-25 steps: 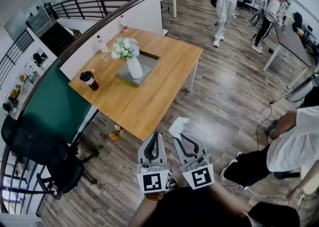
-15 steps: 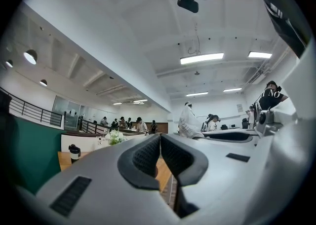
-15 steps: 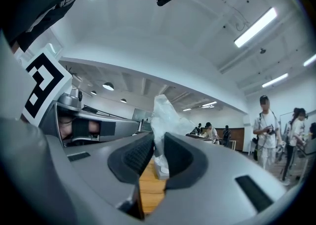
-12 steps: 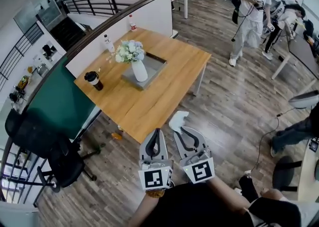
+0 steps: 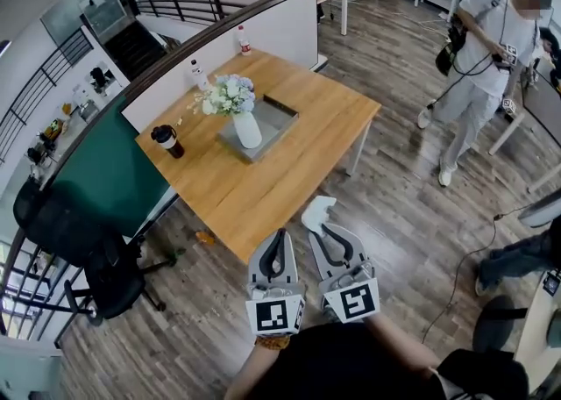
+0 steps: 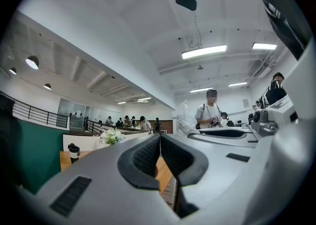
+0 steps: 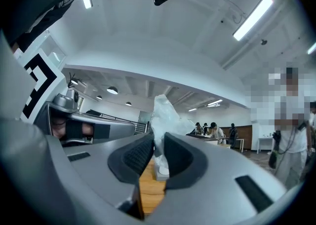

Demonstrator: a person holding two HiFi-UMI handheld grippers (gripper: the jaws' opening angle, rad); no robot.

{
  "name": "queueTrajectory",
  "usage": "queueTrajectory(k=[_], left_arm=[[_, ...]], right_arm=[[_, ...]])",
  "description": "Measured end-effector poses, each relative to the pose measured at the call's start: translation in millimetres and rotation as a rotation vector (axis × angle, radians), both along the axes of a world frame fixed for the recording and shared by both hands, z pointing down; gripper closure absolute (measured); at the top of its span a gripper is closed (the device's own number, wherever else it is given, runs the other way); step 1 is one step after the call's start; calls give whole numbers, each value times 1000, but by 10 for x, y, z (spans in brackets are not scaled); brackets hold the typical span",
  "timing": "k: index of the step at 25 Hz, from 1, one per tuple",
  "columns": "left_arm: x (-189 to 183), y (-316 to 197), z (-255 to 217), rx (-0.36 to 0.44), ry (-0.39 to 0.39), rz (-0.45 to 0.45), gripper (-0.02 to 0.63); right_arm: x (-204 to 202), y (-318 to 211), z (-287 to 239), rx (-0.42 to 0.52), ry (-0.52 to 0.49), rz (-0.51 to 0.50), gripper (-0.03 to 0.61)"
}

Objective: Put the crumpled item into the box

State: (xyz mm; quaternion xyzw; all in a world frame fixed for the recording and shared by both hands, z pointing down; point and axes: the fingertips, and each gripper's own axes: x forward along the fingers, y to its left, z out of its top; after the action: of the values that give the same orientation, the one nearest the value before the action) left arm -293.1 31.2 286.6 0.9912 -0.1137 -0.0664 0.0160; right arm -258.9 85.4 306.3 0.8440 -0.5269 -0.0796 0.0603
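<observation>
Wooden surface stands on a plank floor, and a shallow grey box lies near its middle, toward the far edge. Both grippers hang side by side over the floor, just off the surface's near edge. The left gripper has its jaws pressed together with nothing between them. The right gripper has its jaws clamped on a crumpled white item, which sticks out past their tips, well apart from the box. A white vase of flowers stands in the box's left end. A dark cup stands near the surface's left edge.
</observation>
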Motion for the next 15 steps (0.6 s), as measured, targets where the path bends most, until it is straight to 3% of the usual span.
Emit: queueTrajectory(k=[3,6,15], left_arm=[[149,105,-8,11,-6,-10,588],[306,272,58,11,-24,-9,588],[599,730,206,29,-81,30,588]], right_arm=[[137,111,7,-7,2,-15,508],[283,252,-34,64,-4,-22,508],[630,675,243,41,-63,3,508]])
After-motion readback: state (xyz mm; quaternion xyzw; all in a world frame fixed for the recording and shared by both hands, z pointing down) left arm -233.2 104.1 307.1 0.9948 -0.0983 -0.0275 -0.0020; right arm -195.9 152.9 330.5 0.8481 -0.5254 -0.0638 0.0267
